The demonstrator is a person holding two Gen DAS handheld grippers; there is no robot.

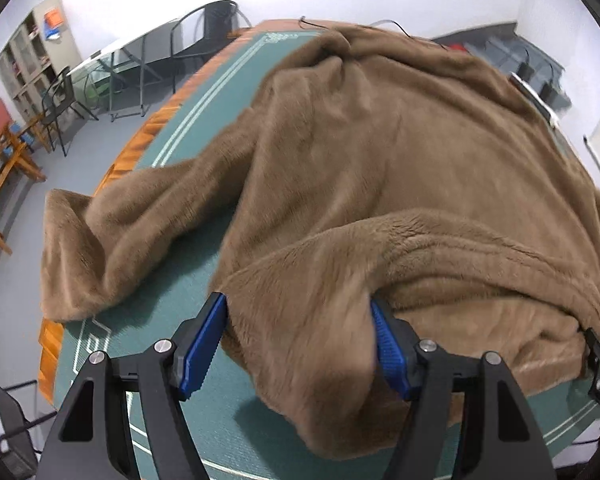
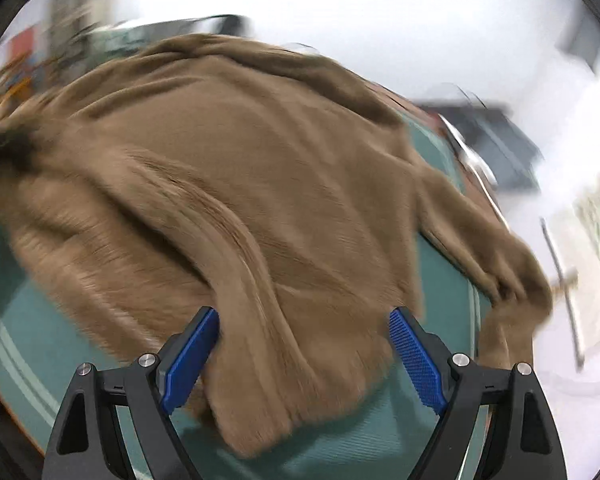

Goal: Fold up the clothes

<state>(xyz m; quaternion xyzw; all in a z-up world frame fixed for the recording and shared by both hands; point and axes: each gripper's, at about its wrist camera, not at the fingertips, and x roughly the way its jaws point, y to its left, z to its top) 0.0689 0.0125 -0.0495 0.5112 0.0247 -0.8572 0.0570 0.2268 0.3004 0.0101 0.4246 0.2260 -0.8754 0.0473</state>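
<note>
Your left tool (image 1: 298, 338) and right tool (image 2: 304, 350) both stand spread, brown fleece garment (image 1: 400, 168) hem bunched between their pads on the green surface (image 1: 204, 128). Left view alone shows a cabinet (image 1: 28, 56) with indistinct contents; right view is blurred.

Left gripper (image 1: 298, 344) and right gripper (image 2: 304, 354) — both spread wide, fingers forward.

1. Garment (image 1: 380, 168): brown plush cloth, soft, matt nap.
2. Table (image 1: 228, 92): green woven-looking matt cover; its edge (image 1: 140, 140) glossy orange wood.
3. Left gripper (image 1: 300, 344) and right gripper (image 2: 304, 352): matt black plastic arms, blue ridged plastic pads (image 2: 416, 360), shiny metal screw heads.
</note>
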